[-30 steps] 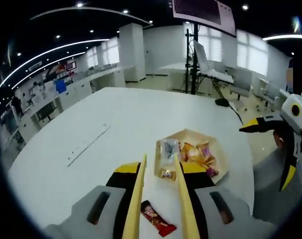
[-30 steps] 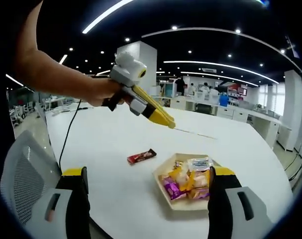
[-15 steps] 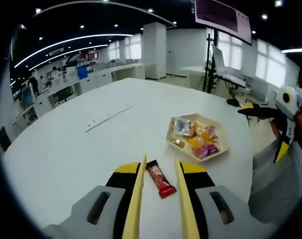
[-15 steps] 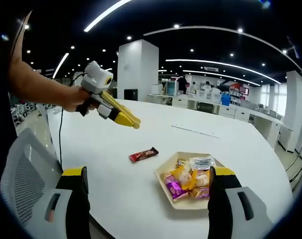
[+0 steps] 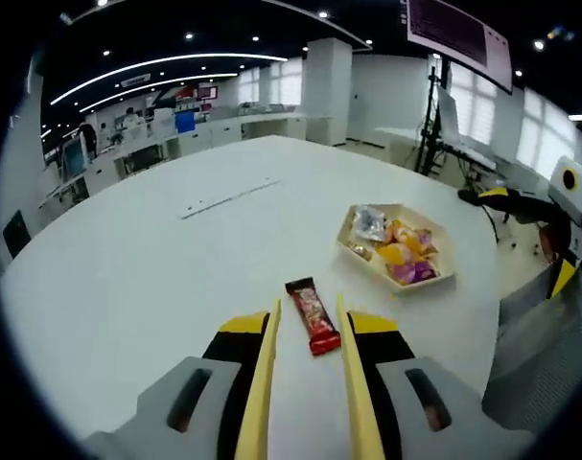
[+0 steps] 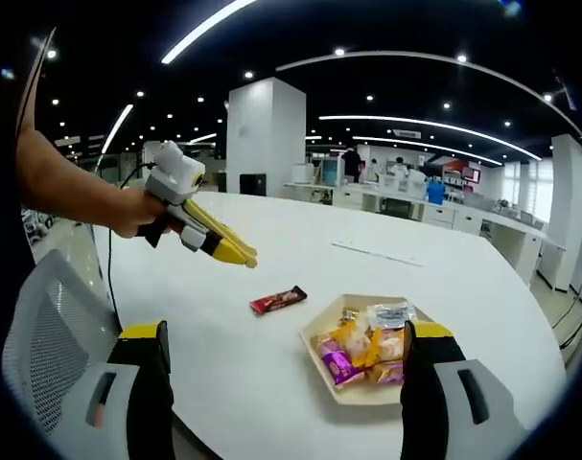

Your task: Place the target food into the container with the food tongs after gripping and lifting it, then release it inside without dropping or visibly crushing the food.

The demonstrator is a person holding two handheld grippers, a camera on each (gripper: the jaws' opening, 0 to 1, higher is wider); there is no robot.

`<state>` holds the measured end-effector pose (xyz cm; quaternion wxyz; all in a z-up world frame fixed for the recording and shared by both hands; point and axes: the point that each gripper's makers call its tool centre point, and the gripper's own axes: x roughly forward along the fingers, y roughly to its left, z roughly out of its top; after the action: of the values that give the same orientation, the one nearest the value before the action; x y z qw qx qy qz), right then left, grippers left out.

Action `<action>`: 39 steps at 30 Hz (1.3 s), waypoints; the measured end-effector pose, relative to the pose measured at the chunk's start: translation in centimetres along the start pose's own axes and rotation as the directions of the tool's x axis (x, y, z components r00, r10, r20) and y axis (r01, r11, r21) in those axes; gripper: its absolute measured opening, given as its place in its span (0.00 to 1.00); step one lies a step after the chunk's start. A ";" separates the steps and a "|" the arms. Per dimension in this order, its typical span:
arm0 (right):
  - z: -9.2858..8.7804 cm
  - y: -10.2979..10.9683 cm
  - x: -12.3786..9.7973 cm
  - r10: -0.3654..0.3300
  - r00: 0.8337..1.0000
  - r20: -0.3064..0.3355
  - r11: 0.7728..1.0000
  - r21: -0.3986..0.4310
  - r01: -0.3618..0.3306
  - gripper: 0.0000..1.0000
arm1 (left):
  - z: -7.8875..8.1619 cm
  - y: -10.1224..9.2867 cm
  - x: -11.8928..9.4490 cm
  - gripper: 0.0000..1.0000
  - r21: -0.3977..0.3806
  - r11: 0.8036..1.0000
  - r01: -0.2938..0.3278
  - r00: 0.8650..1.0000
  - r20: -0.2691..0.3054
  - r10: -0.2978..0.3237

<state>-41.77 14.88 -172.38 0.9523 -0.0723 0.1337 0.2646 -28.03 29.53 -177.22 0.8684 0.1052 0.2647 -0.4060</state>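
In the left gripper view the red snack bar (image 5: pixel 313 315) lies on the white table (image 5: pixel 156 278) just ahead of the left gripper (image 5: pixel 308 316), lengthwise between its parted yellow tongs, the tray (image 5: pixel 442 279) to upper right.

Open-plan office with dark ceiling (image 6: pixel 386 29), curved light strips and recessed spotlights. White pillar (image 6: pixel 264 134) at 11 o'clock; white desks (image 6: pixel 463 218) at 2 o'clock. Grey mesh chair (image 6: pixel 41 355) at 8 o'clock beside the white tabletop (image 6: pixel 271 355).
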 end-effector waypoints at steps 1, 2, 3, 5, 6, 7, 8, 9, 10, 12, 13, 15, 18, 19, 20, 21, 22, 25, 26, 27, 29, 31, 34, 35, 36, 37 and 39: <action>0.0 0.1 0.0 0.001 1.000 -0.002 1.000 -0.005 -0.001 0.99 | -0.2 -0.2 0.3 0.26 0.000 1.000 0.002 1.000 -0.009 -0.002; 0.0 0.1 0.0 0.003 1.000 -0.001 1.000 -0.007 -0.003 0.99 | -0.4 -0.3 0.9 0.26 0.006 1.000 -0.004 1.000 -0.015 0.004; 0.0 0.1 0.0 0.003 1.000 -0.001 1.000 -0.009 -0.003 0.99 | -0.6 -0.3 1.3 0.26 0.013 1.000 -0.010 1.000 -0.025 0.010; 0.0 0.1 0.0 0.003 1.000 -0.003 1.000 -0.007 -0.003 0.99 | -0.7 -0.4 2.2 0.26 0.008 1.000 -0.012 1.000 -0.025 0.012; 0.0 0.1 0.0 0.002 1.000 -0.003 1.000 -0.008 -0.002 0.99 | -0.7 -0.5 2.5 0.26 0.012 1.000 -0.017 0.999 -0.027 0.017; -0.1 0.0 0.0 0.000 1.000 -0.004 1.000 -0.011 0.000 0.99 | -0.8 -0.5 3.0 0.26 0.022 0.999 -0.025 0.999 -0.033 0.026; -0.1 0.1 0.0 0.000 1.000 -0.005 1.000 -0.011 0.000 0.99 | -1.0 -0.5 3.4 0.26 0.022 0.999 -0.025 0.999 -0.041 0.026; -0.1 0.1 0.0 0.001 1.000 -0.006 1.000 -0.011 -0.001 0.99 | -1.2 -0.4 3.8 0.26 0.012 0.999 -0.033 0.998 -0.049 0.034; -0.1 0.1 0.1 0.001 1.000 -0.006 1.000 -0.010 -0.001 0.99 | -1.3 -0.5 4.1 0.26 0.011 0.999 -0.032 0.998 -0.053 0.032; -0.2 0.1 0.1 0.005 1.000 -0.013 1.000 -0.003 -0.005 0.99 | -2.1 -0.8 4.8 0.26 -0.006 1.000 -0.019 0.997 -0.080 0.019; -0.2 0.1 0.1 0.005 1.000 -0.014 1.000 -0.007 -0.005 0.99 | -2.5 -0.8 5.0 0.26 -0.002 1.000 -0.024 0.995 -0.098 0.023; -0.1 0.2 0.2 0.007 1.000 -0.012 1.000 -0.015 -0.008 0.99 | -3.2 -0.8 5.5 0.26 0.005 0.999 -0.033 0.992 -0.124 0.034; -0.2 0.1 0.2 0.002 1.000 -0.012 1.000 -0.011 -0.002 0.99 | -3.5 -0.5 5.8 0.26 0.006 0.998 -0.057 0.989 -0.138 0.057; -0.2 0.1 0.2 0.002 1.000 -0.011 1.000 -0.007 -0.003 0.99 | -3.7 -0.4 5.9 0.26 -0.002 0.998 -0.059 0.988 -0.146 0.058; -0.2 0.0 0.2 0.001 1.000 -0.015 1.000 -0.008 -0.001 0.99 | -3.9 -0.3 6.0 0.26 -0.006 0.998 -0.064 0.986 -0.154 0.062; -0.2 0.0 0.2 0.002 1.000 -0.014 1.000 -0.007 -0.002 0.99 | -4.0 -0.3 6.2 0.26 -0.014 0.998 -0.059 0.986 -0.155 0.056; -0.2 0.1 0.2 0.003 1.000 -0.012 1.000 -0.001 -0.003 0.99 | -4.1 -0.3 6.2 0.26 -0.023 0.998 -0.060 0.985 -0.162 0.055; -0.2 0.1 0.3 0.006 1.000 -0.016 1.000 -0.001 -0.006 0.99 | -4.1 -0.4 6.5 0.25 -0.025 0.997 -0.069 0.983 -0.174 0.063; -0.3 0.2 0.3 0.009 1.000 -0.020 1.000 0.000 -0.009 0.99 | -4.0 -0.4 6.4 0.25 -0.019 0.997 -0.077 0.982 -0.173 0.073; -0.4 0.2 0.3 0.008 1.000 -0.022 1.000 -0.001 -0.008 0.99 | -4.1 -0.4 6.4 0.25 -0.017 0.997 -0.077 0.981 -0.180 0.072; -0.2 0.1 0.3 0.008 1.000 -0.016 1.000 0.008 -0.008 0.99 | -4.0 -0.4 6.2 0.24 -0.009 0.997 -0.076 0.981 -0.182 0.073; -0.3 0.1 0.3 0.007 1.000 -0.021 1.000 0.009 -0.006 0.99 | -4.1 -0.3 6.3 0.24 0.005 0.997 -0.072 0.979 -0.190 0.072; -0.3 0.1 0.3 0.007 1.000 -0.021 1.000 0.005 -0.007 0.99 | -4.1 -0.4 6.2 0.21 0.049 0.996 -0.070 0.978 -0.194 0.078; -0.3 0.1 0.3 0.008 1.000 -0.022 1.000 0.006 -0.007 0.99 | -4.1 -0.3 6.2 0.20 0.049 0.996 -0.071 0.978 -0.192 0.079; -0.3 0.1 0.3 0.007 1.000 -0.022 1.000 0.006 -0.007 0.99 | -4.1 -0.3 6.2 0.20 0.048 0.997 -0.068 0.979 -0.191 0.076; -0.3 0.1 0.3 0.006 1.000 -0.019 1.000 0.005 -0.005 0.99 | -4.1 -0.3 6.3 0.20 0.059 0.997 -0.056 0.980 -0.189 0.066; -0.4 0.1 0.3 0.005 1.000 -0.024 1.000 0.006 -0.005 0.99 | -4.1 -0.3 6.2 0.19 0.068 0.997 -0.045 0.981 -0.187 0.057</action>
<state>-41.63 15.02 -172.83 0.9501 -0.0724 0.1462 0.2658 -26.48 26.87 -184.02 0.8456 0.1775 0.3302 -0.3800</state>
